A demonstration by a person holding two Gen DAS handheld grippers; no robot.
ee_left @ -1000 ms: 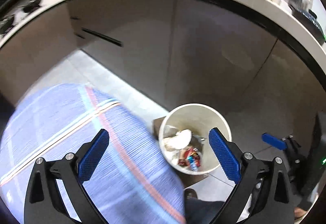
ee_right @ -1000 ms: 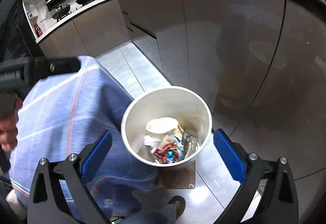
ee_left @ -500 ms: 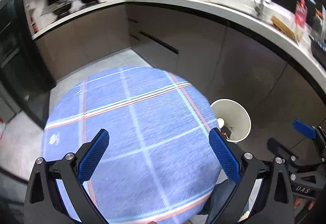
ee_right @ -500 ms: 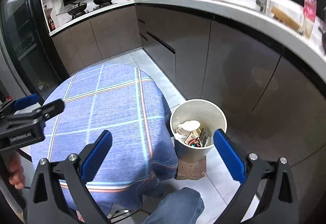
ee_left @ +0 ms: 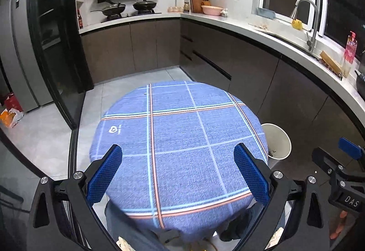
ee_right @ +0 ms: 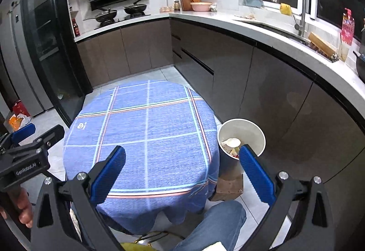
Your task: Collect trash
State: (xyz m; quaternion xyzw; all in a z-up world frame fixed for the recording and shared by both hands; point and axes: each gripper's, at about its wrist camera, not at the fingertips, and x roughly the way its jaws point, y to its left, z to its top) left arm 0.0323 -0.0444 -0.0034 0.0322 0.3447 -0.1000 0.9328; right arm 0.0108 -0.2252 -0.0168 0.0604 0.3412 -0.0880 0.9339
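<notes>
fridge [ee_left: 20, 50]: far left, tall, dark glass door beside it
floor litter [ee_left: 9, 114]: orange and white bag on the tiles by the fridge foot, red box just behind
left gripper [ee_left: 178, 173]: fingers spread wide, nothing between the blue pads, held above the table's near half
round table [ee_left: 182, 137]: centre, blue plaid cloth, top bare
person's leg [ee_right: 212, 226]: jeans, under the table's near edge
right gripper [ee_right: 182, 174]: fingers wide apart, empty; left pad over the cloth, right pad overlaps the bin's rim in view
trash bin [ee_right: 251, 130]: white, round, on the floor just right of the table, close to the cabinet fronts, on a brown board
trash [ee_right: 232, 143]: inside the bin, a white cup-like piece and coloured wrappers, partly hidden by the right pad
counter [ee_left: 262, 29]: right side, sink with faucet, yellow item on the sill, pink pack far right
</notes>
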